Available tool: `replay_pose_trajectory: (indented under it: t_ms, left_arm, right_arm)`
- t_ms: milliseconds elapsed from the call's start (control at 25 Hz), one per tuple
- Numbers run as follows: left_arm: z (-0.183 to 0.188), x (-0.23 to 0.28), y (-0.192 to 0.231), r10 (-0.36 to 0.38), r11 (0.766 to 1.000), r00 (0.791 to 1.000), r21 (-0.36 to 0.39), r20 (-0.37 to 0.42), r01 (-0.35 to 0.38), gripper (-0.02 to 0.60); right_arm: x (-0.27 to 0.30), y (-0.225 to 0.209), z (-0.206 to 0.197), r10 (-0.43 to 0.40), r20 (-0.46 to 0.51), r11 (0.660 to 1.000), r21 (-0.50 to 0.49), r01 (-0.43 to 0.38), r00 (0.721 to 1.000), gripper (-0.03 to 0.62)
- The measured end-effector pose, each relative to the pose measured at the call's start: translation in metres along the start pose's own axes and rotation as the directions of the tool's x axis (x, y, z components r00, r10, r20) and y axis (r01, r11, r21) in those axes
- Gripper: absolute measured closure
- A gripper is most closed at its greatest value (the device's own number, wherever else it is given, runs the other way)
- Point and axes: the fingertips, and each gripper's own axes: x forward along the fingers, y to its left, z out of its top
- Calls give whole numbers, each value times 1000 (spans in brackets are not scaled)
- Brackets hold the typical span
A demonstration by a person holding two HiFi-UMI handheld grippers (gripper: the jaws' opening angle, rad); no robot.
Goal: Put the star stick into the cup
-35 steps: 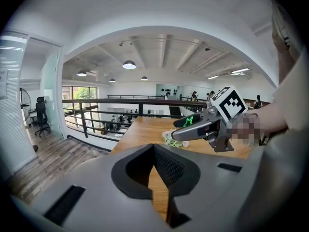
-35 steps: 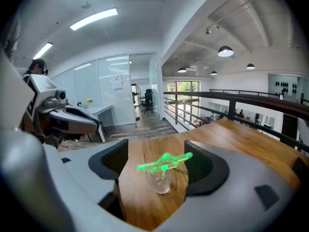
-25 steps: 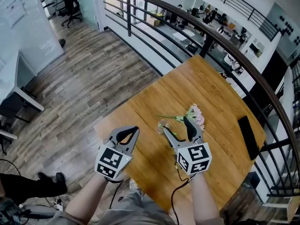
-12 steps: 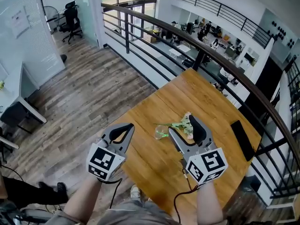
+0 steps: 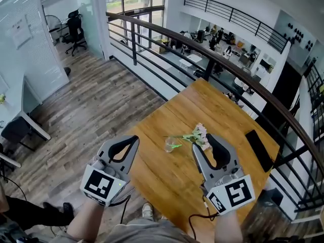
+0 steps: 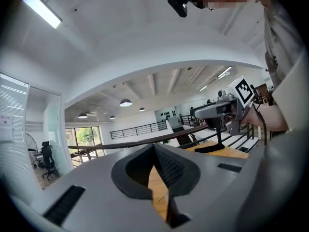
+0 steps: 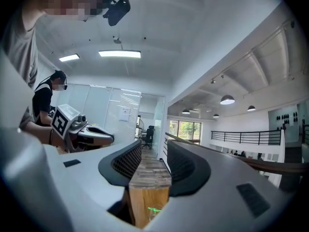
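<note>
A small clear cup [image 5: 168, 145] stands on the wooden table [image 5: 167, 181], and the green star stick [image 5: 175, 146] shows at its right side, apparently inside it. Low between the jaws in the right gripper view the cup [image 7: 152, 213] appears again, with the green star [image 7: 154, 210] in it. My right gripper [image 5: 206, 142] is drawn back from the cup, nearer to me and to its right. Its jaws are closing with nothing between them [image 7: 154, 148]. My left gripper [image 5: 134, 138] hovers over the table's left edge, shut and empty [image 6: 154, 147].
Pink flowers with green stems [image 5: 200, 134] lie just behind the cup. A black phone [image 5: 258, 150] lies near the table's right edge. A dark railing [image 5: 243, 77] curves past the far side of the table, and wood floor [image 5: 91, 105] lies to the left.
My right gripper has pulled back from the cup and flowers toward me, and its jaws have narrowed. The left gripper has drifted slightly left and nearer to me.
</note>
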Motion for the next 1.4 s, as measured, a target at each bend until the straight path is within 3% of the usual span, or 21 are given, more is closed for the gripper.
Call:
replay_pose_trajectory:
  t_ms: [160,480,760,1400]
  left_arm:
    - [6,-9,-14,5,1000,1000,0,17,-5,566]
    - [-14,-29,-40,-4,998,1000,-55,-5,3,566]
    - [-37,-32,-58,-32,994,998,-104,-54,26,566]
    - [-36,-26,-73,-49,990,997,-138,-52,42,566]
  right_arm:
    - [-22,8,-5,0,-19,1000,-7,0,1000,446]
    - [-59,21,-36,0,-46,996,89,4,999,561]
    - [-72,40,-69,39,-135,994,110,-24,990,566]
    - [-67,33,-54,39,-68,990,136,-29,997,566]
